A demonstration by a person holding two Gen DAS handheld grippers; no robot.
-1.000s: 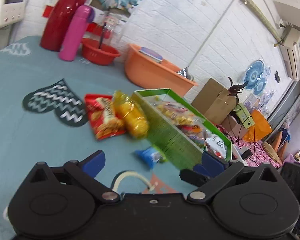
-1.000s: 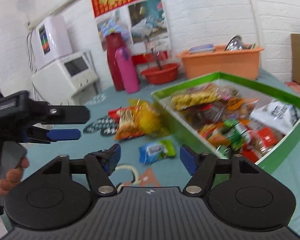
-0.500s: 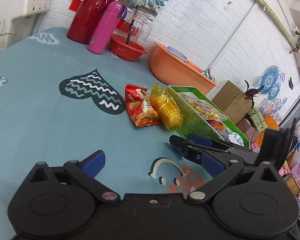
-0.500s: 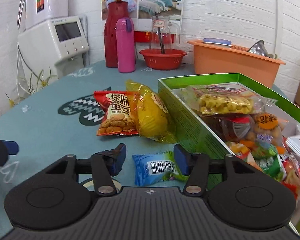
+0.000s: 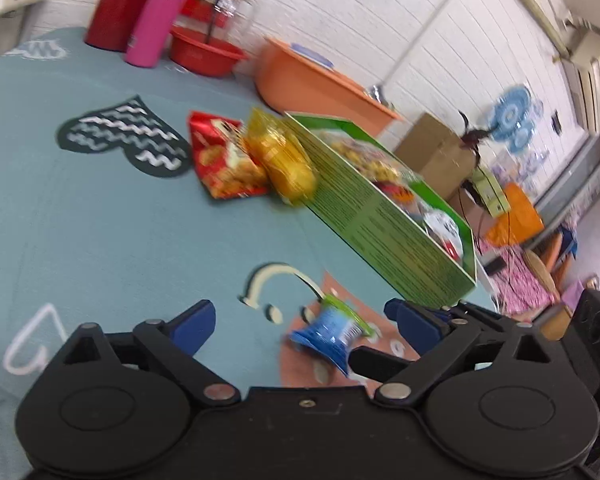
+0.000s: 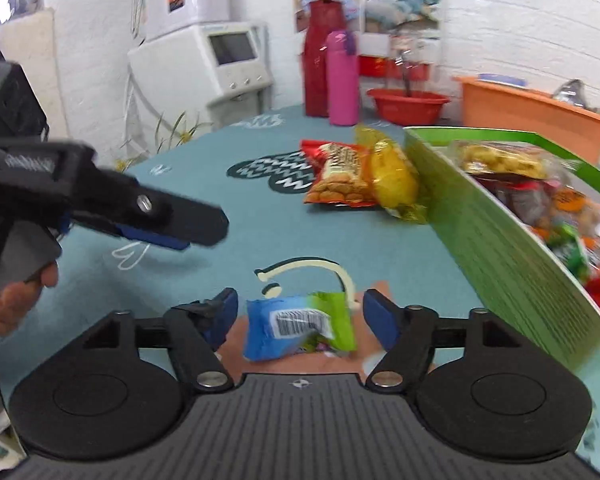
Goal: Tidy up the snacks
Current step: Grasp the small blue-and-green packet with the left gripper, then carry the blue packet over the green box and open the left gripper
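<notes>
A small blue and green snack packet (image 6: pixel 300 330) lies on the teal tablecloth between the open fingers of my right gripper (image 6: pixel 300 320); the pads do not touch it. It also shows in the left wrist view (image 5: pixel 328 330). My left gripper (image 5: pixel 300 320) is open and empty, seen from the right wrist view (image 6: pixel 168 224) hovering over the cloth to the left. A red snack bag (image 6: pixel 338 176) and a yellow snack bag (image 6: pixel 394 174) lie against the green box (image 6: pixel 500 240), which holds several snacks.
At the back of the table stand a red thermos (image 6: pixel 320 60), a pink bottle (image 6: pixel 342 80), a red bowl (image 6: pixel 408 104) and an orange basin (image 6: pixel 532 114). A white appliance (image 6: pixel 224 64) stands at the left. A cardboard box (image 5: pixel 436 156) sits beyond the table.
My right gripper has pulled back and to the left with the blue packet now between its open fingers. My left gripper has swung so the packet and right fingers show in front of it.
</notes>
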